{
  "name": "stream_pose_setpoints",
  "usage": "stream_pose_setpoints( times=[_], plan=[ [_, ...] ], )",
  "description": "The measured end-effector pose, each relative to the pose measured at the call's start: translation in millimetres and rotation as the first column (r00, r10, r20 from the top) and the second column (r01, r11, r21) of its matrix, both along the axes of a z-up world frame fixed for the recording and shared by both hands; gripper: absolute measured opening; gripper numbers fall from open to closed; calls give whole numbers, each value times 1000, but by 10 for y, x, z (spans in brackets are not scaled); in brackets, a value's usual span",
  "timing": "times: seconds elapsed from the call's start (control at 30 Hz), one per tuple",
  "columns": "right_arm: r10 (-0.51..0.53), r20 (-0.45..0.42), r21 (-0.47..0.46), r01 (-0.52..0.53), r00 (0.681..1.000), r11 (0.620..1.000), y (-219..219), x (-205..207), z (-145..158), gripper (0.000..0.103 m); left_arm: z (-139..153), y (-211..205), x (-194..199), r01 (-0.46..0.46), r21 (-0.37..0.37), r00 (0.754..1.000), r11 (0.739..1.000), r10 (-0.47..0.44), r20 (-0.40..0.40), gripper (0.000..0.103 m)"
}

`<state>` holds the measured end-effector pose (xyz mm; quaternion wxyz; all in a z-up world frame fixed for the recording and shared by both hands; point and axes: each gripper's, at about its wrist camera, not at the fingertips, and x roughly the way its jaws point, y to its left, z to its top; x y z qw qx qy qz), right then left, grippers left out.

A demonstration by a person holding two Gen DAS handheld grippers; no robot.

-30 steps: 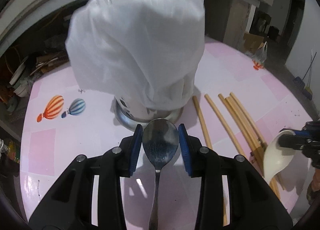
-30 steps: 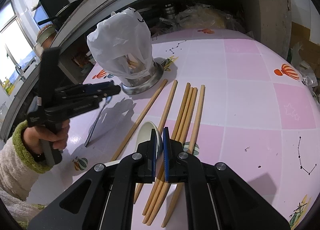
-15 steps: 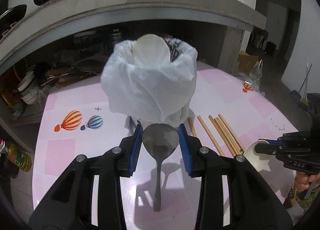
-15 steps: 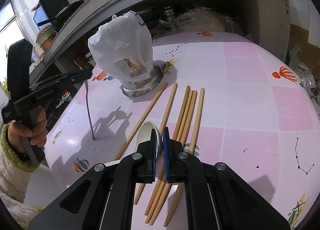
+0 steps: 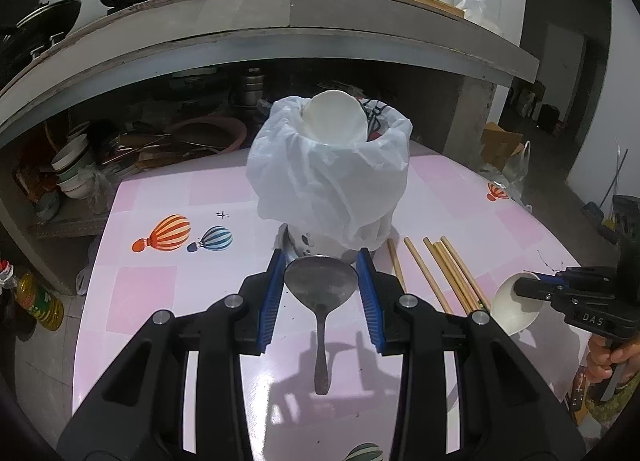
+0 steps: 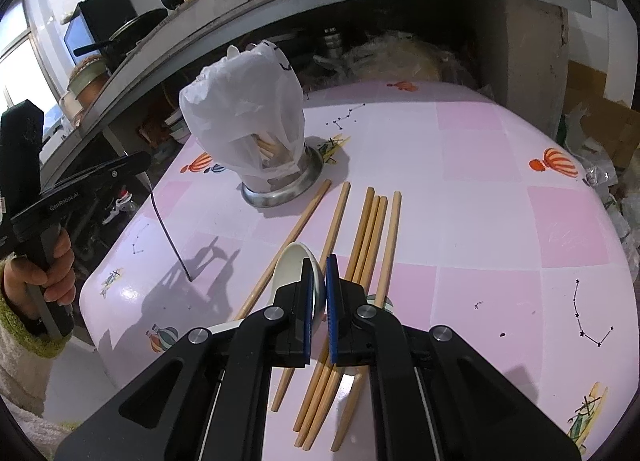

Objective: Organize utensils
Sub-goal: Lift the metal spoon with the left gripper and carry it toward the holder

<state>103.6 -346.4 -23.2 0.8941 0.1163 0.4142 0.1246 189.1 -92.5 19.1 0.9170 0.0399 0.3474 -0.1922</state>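
A utensil holder wrapped in a white plastic bag [image 5: 332, 177] stands on a metal base on the pink table; a white spoon bowl pokes out of its top. It also shows in the right wrist view [image 6: 248, 125]. My left gripper [image 5: 321, 285] is shut on a metal spoon [image 5: 320, 293], held by its bowl with the handle hanging down toward the table. My right gripper [image 6: 319, 301] is shut on the rim of a white ceramic spoon [image 6: 294, 265], also seen in the left wrist view [image 5: 510, 307]. Several wooden chopsticks [image 6: 368, 245] lie beside the holder.
The pink table [image 6: 480, 189] has balloon prints and a rounded front edge. Behind it a grey concrete shelf [image 5: 280, 33] overhangs, with bowls, pots and clutter underneath. A yellow oil bottle [image 5: 38, 301] stands on the floor at the left.
My left gripper has pulled back and up from the bagged holder with the metal spoon, whose handle now hangs down. My right gripper has barely moved.
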Motion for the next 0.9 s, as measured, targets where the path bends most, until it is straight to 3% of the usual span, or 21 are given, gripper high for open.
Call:
stream_pose_setpoints(
  times=[0.9],
  plan=[
    [-14,126,0,14,992,1000,-22,-210,457,6,98,35,-182,-10,1,999,1000,10,30,35]
  ],
)
